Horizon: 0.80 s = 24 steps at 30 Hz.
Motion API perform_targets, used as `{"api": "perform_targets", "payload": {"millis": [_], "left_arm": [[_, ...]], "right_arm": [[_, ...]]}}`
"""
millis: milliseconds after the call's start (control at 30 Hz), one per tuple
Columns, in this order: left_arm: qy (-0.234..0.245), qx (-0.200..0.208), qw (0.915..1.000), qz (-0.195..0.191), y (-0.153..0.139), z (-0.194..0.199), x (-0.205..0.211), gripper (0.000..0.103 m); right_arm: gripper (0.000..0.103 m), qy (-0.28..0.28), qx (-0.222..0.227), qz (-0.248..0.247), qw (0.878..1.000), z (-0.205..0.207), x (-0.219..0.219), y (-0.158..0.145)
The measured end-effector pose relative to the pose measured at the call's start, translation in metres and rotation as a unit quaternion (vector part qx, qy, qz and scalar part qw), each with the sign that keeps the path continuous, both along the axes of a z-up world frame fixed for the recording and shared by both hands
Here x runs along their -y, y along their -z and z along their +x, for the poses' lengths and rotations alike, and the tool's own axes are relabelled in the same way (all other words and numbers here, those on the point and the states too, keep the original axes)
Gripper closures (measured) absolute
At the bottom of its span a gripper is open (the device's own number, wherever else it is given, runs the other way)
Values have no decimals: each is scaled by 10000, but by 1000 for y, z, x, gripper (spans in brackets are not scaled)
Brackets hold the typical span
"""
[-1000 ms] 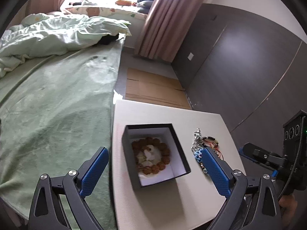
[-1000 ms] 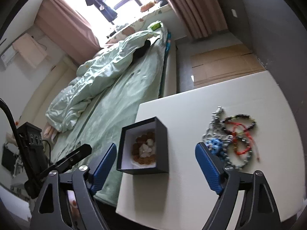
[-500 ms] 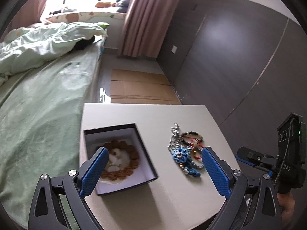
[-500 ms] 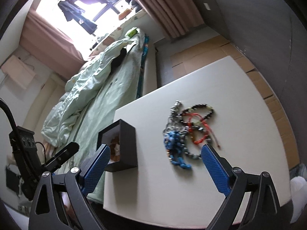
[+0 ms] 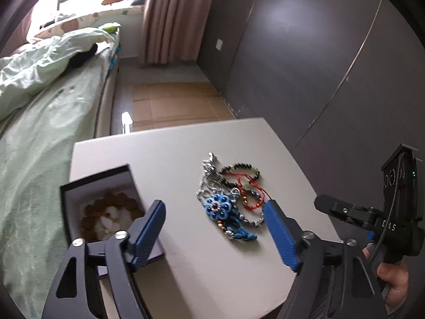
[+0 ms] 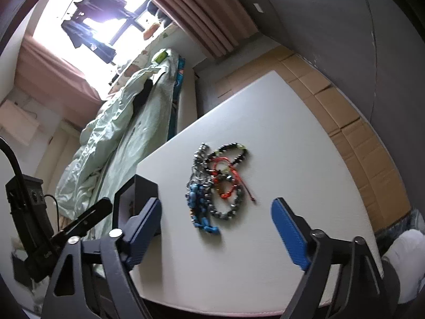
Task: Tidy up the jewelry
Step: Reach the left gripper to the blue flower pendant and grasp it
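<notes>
On my white counter (image 5: 212, 265) the tangle of jewelry (image 5: 231, 194) lies near the middle, with the black box (image 5: 66, 194) holding a brown bead bracelet (image 5: 111, 218) well to its left, by the bed-side edge. My left hand-held gripper (image 5: 213, 222) hangs over the near end of the tangle, fingers spread wide and empty; its right blue pad (image 5: 279, 236) seems just beside the silver bead strand, though I cannot tell if it touches. My right hand-held gripper (image 6: 216, 224) also gapes wide, holding nothing, the blue flower piece (image 6: 198, 199) lying just ahead between its fingers. Since half a second ago, both views have swung closer to the jewelry, and the box has slid leftward.
</notes>
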<state>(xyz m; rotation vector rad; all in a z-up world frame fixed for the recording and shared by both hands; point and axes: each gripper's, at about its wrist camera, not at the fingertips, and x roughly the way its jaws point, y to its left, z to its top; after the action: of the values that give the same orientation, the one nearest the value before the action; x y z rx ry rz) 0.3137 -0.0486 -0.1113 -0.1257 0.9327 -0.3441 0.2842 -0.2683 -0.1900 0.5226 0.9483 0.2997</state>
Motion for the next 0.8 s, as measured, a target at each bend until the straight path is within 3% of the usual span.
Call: {"api": "perform_targets", "payload": {"millis": [233, 500, 800], "left_arm": [[-1, -483, 9988, 12, 21, 17, 21, 40], [-82, -935, 9955, 147, 44, 35, 37, 53], [-241, -1257, 9907, 457, 71, 53, 46, 55]], "right_arm": [[39, -32, -213, 158, 9996, 11, 9, 17], [46, -72, -275, 302, 9991, 17, 12, 27], [47, -18, -389, 411, 9984, 20, 21, 40]]}}
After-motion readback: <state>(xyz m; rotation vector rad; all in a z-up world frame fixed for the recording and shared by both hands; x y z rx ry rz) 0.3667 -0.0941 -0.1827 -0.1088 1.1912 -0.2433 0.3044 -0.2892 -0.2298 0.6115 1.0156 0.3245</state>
